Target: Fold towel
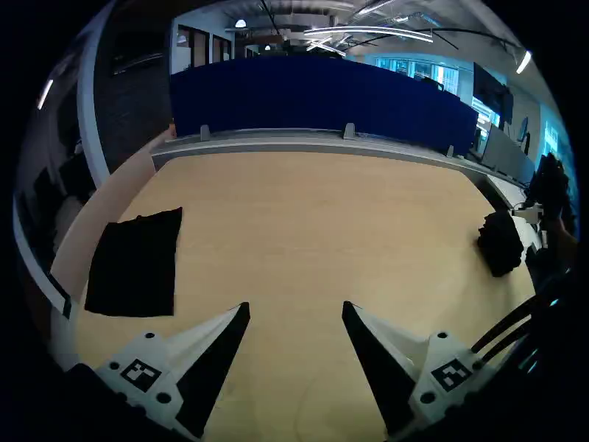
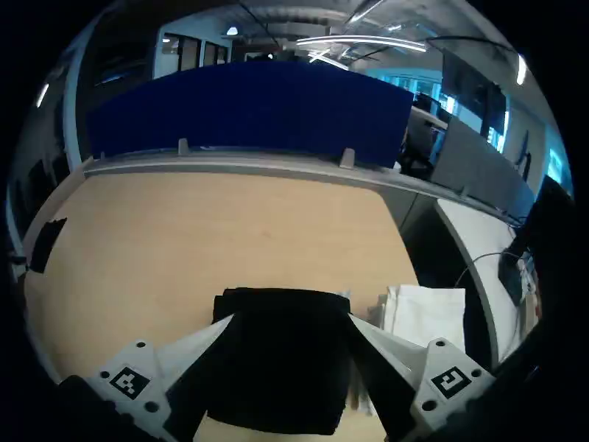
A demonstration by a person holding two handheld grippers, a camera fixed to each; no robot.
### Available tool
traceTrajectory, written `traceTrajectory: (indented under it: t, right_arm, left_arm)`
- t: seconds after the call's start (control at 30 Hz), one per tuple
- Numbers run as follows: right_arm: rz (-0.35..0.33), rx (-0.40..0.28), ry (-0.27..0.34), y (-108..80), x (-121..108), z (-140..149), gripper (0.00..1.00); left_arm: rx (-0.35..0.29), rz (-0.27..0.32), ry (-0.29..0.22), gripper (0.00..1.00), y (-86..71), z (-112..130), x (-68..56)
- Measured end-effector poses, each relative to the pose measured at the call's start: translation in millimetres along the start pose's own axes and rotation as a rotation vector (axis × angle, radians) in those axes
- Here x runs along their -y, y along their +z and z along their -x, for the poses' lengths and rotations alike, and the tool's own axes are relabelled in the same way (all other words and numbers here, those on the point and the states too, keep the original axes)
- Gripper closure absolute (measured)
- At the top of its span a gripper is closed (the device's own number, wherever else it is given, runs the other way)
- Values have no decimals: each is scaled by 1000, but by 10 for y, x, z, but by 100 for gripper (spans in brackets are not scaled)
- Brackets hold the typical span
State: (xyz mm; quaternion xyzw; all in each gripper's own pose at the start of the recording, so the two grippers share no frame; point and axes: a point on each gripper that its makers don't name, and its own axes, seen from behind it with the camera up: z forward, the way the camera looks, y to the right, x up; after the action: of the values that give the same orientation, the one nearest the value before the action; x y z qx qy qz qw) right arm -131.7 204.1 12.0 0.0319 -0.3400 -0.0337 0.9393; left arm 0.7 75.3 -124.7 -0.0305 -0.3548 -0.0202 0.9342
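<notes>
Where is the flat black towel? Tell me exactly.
In the left gripper view, the flat black towel lies spread near the left edge of the wooden table, ahead and left of the left hand-held gripper.

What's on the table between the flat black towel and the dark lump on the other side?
Nothing. In the left gripper view, the wooden table between the flat black towel and the dark lump is bare.

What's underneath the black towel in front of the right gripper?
Wooden table shows around the black towel, with white cloth beside it. Whatever lies directly beneath is covered.
</notes>
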Motion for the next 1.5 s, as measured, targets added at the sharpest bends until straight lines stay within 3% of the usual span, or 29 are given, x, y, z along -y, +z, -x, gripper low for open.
traceTrajectory:
  t: [0.2, 0.5, 0.8, 1.0, 1.2, 1.5]
  right_arm:
    - [14, -140, 67, -232, 70, -155, 0]
    - [102, -327, 139, -593, 38, -288, 0]
    - [157, -482, 125, -862, 59, -573, 0]
    - [172, -552, 107, -1024, 191, -786, 0]
    - [156, -609, 109, -1121, 487, -979, 0]
    - [120, -624, 80, -1188, 952, -1087, 0]
  left_arm:
    - [-3, 11, 10, 7, 7, -24, -28]
    - [-12, 31, 26, 7, 7, -56, -55]
    - [-33, 48, 33, 7, 23, -96, -72]
    - [-63, 56, 21, 7, -14, -152, -55]
    - [-151, 51, 6, 7, -68, -353, -8]
    - [-343, 41, -14, 7, -166, -916, 62]
